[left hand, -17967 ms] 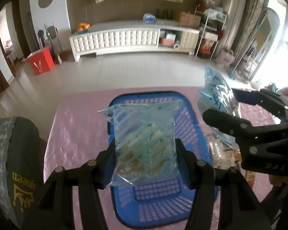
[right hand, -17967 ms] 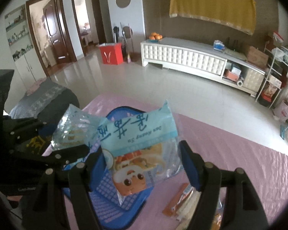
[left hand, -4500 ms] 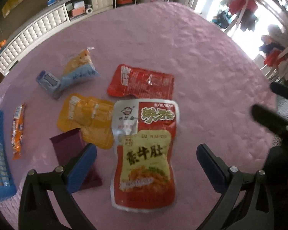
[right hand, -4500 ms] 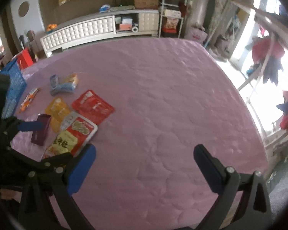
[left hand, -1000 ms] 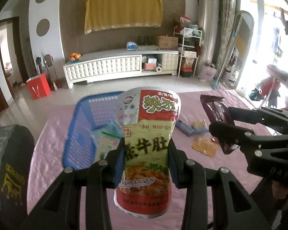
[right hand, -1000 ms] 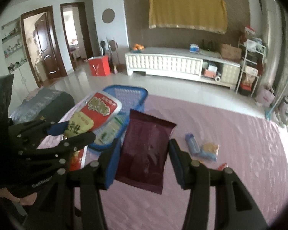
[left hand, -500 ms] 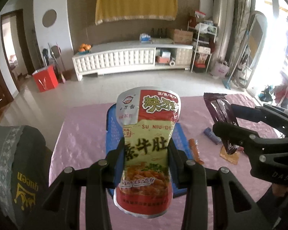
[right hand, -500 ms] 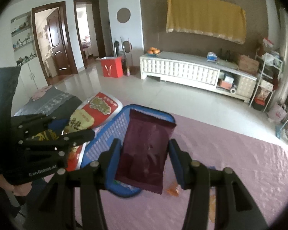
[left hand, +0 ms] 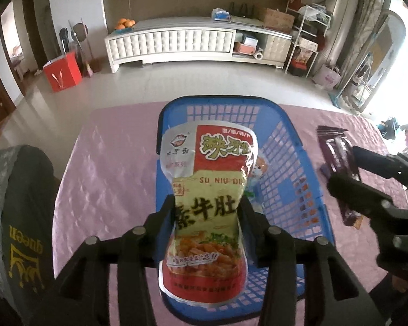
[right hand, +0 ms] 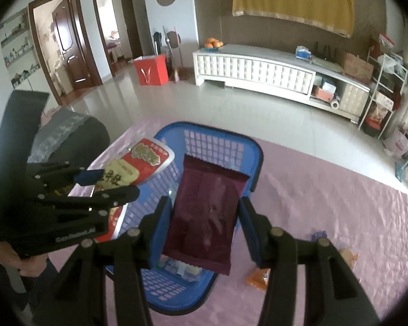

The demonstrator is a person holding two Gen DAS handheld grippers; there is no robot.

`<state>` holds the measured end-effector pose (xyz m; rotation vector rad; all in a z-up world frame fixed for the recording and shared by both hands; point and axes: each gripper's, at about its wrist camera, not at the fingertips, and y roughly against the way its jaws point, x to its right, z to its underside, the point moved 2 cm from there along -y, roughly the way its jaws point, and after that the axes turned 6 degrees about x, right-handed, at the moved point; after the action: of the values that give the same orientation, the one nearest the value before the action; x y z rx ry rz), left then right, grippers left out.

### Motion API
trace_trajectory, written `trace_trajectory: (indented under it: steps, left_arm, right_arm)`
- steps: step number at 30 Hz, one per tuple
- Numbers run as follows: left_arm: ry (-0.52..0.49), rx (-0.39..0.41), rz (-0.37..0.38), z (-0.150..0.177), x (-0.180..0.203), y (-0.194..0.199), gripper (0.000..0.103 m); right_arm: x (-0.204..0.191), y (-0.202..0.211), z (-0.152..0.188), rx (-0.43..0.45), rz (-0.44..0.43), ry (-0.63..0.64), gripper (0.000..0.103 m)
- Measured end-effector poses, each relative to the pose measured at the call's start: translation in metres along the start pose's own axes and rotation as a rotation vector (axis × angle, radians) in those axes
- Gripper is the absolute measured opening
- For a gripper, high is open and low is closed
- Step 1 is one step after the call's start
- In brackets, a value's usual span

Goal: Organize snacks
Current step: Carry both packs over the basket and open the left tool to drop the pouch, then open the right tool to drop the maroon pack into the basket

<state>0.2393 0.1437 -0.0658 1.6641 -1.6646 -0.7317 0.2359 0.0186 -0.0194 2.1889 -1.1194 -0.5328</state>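
Note:
My left gripper (left hand: pixel 208 217) is shut on a red and yellow snack pouch (left hand: pixel 206 190) and holds it upright above the blue plastic basket (left hand: pixel 285 146). My right gripper (right hand: pixel 204 217) is shut on a dark purple snack packet (right hand: pixel 204 212), held over the right part of the same basket (right hand: pixel 225 141). The purple packet (left hand: pixel 337 149) and right gripper show at the right of the left wrist view. The left gripper with the pouch (right hand: pixel 138 163) shows at the left of the right wrist view. Clear-wrapped snacks (right hand: pixel 182 267) lie in the basket.
The basket stands on a pink tablecloth (left hand: pixel 108 163). An orange packet (right hand: pixel 258 279), a small blue packet (right hand: pixel 319 235) and another snack (right hand: pixel 348 255) lie on the cloth right of the basket. A dark padded chair back (left hand: pixel 19 217) stands at the left table edge.
Both grippers have moved closer over the basket with their packets and tilted down toward it. The basket now fills more of both views.

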Motion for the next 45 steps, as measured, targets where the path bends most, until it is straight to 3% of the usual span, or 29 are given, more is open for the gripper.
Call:
trace_trajectory:
  steps: [1,3,5,10,15,17,21,25,29,36,45]
  left_arm:
    - [0.0,0.003,0.001,0.001,0.001,-0.002,0.046]
    - [0.009,0.017,-0.007,0.003,-0.001,-0.003,0.065]
    - [-0.004,0.064,-0.049,0.006,0.0,0.003,0.072]
    - [-0.052,0.176,-0.076,0.012,0.006,0.03,0.075]
    - [-0.073,0.283,-0.169,0.013,0.004,0.061,0.081]
    - [-0.059,0.301,-0.183,0.011,-0.002,0.066,0.082]
    - [-0.077,0.328,-0.324,0.013,-0.01,0.075,0.082]
    - [-0.075,0.321,-0.403,0.018,-0.02,0.076,0.082]
    - [-0.061,0.304,-0.416,0.022,-0.032,0.073,0.082]
    - [-0.051,0.266,-0.389,0.029,-0.038,0.061,0.082]
    - [-0.015,0.24,-0.322,0.032,-0.041,0.058,0.082]
  right_arm:
    - [0.0,0.0,0.0,0.0,0.003,-0.001,0.055]
    - [-0.001,0.001,0.001,-0.003,0.009,-0.004,0.055]
    - [-0.002,0.004,0.004,-0.012,0.012,-0.001,0.055]
    - [-0.003,0.016,0.003,0.001,0.021,0.011,0.055]
    - [-0.006,0.031,-0.002,0.045,-0.001,0.018,0.055]
    - [-0.009,0.036,-0.003,0.051,-0.018,0.021,0.055]
    - [-0.018,0.033,-0.007,0.036,-0.063,0.025,0.055]
    - [-0.026,0.021,-0.008,0.006,-0.047,0.051,0.055]
    - [-0.034,0.003,-0.002,-0.052,-0.066,0.066,0.055]
    - [-0.041,-0.018,0.011,-0.115,-0.022,0.092,0.055]
    - [-0.031,-0.031,0.03,-0.197,0.038,0.107,0.058]
